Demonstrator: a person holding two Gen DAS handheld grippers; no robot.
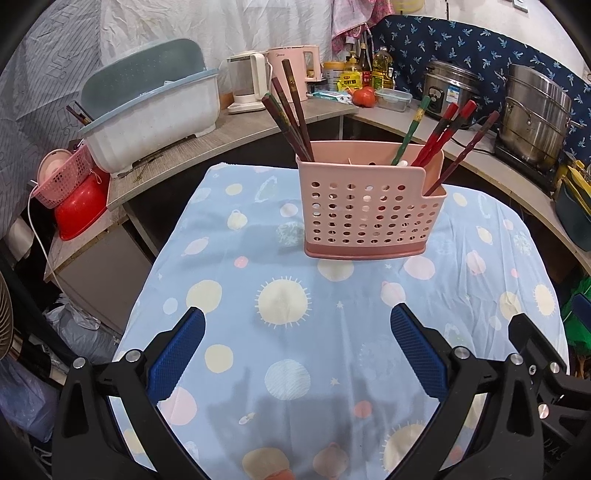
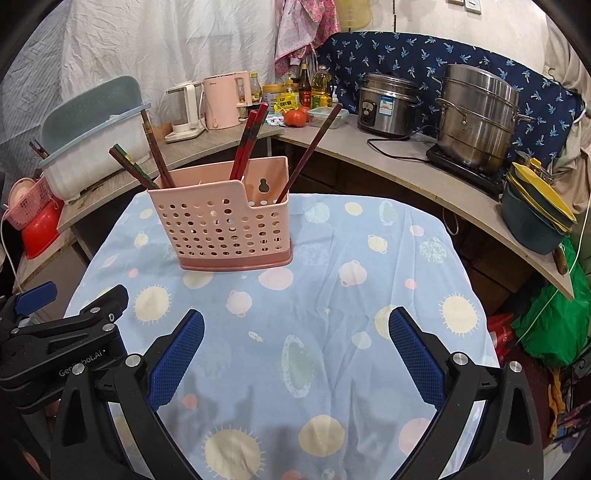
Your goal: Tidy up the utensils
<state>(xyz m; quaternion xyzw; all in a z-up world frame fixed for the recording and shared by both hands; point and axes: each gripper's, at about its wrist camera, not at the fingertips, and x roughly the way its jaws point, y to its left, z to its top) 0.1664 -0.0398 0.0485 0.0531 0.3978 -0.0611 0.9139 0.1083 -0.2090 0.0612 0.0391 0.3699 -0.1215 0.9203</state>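
We've got a small bench (image 1: 369, 369) covered in a light blue cloth (image 2: 332, 266) printed with suns, planets and pastel dots, a bit wrinkled. The pink holder (image 1: 369, 206) with its perforated front stands upright toward the far end of it, and all the chopsticks (image 1: 291, 110) are stuck in there, dark ones leaning left, red and green ones (image 1: 447, 129) leaning right. Nothing else sits on the cloth.

Both of our grippers hang over the near end, well apart from the holder. The left gripper (image 1: 297, 321) has its blue fingers (image 1: 177, 354) spread wide with only cloth between them. Same deal on the right gripper (image 2: 295, 321), fingers (image 2: 417, 354) wide apart and gripping nothing.

The room's a cramped kitchen corner. A counter (image 2: 424, 177) wraps around behind the bench with a rice cooker (image 2: 388, 103), a stacked steel steamer pot (image 2: 476, 122), oil bottles (image 2: 321, 86), a tomato (image 2: 295, 117), a pink kettle (image 2: 221, 99) and a white one (image 2: 184, 107). On the left there's a white dish tub (image 1: 155, 122) with a grey-blue lid, plus a pink basket (image 1: 70, 177) over a red bowl (image 1: 79, 214). White sheeting (image 1: 221, 26) and a blue patterned fabric (image 2: 461, 51) cover the walls.
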